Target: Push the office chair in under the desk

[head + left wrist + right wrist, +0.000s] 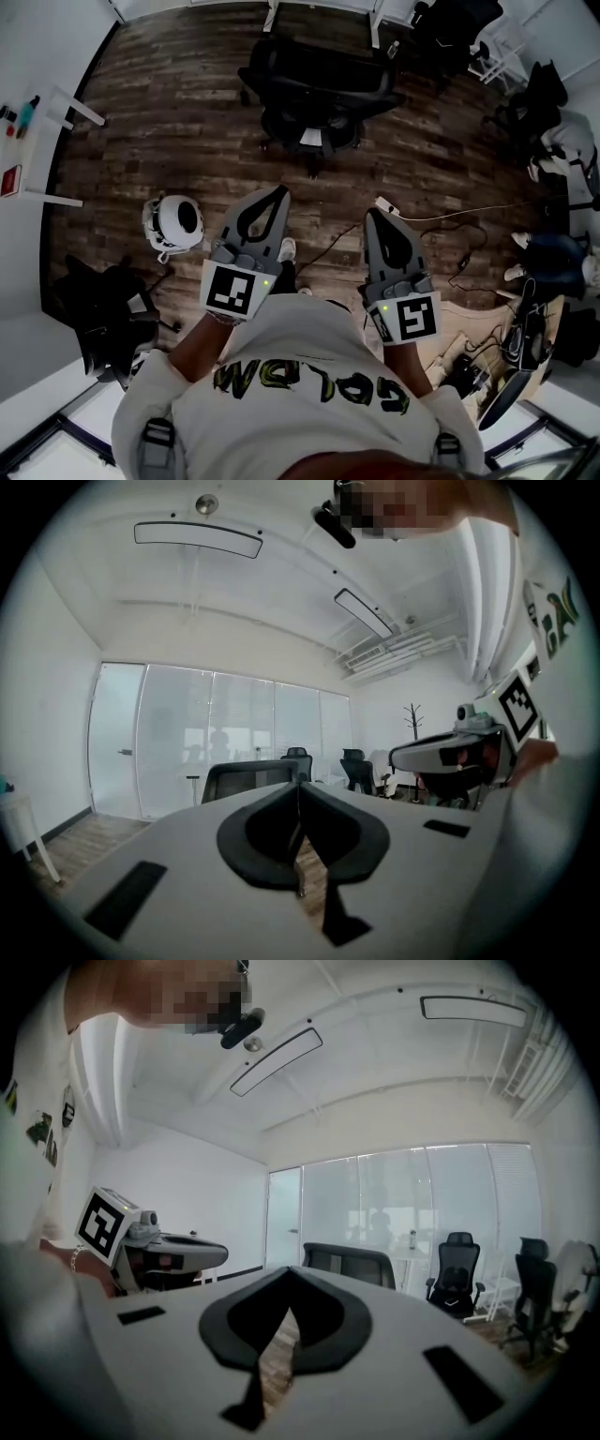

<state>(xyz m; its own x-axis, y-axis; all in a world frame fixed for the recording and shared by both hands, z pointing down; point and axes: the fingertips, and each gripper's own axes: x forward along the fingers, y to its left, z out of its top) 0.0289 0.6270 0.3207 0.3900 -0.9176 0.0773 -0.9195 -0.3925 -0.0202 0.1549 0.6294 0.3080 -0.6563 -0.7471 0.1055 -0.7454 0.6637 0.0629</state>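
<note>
Office chair half-hidden behind fingers

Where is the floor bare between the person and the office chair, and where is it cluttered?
Bare wood floor runs from the left tool and right tool up to the office chair. Cluttered on the right: power strip, cables, more chairs. A white round device lies left of the left tool.

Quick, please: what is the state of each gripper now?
Left gripper: closed, holding nothing.
Right gripper: closed, holding nothing.
</note>
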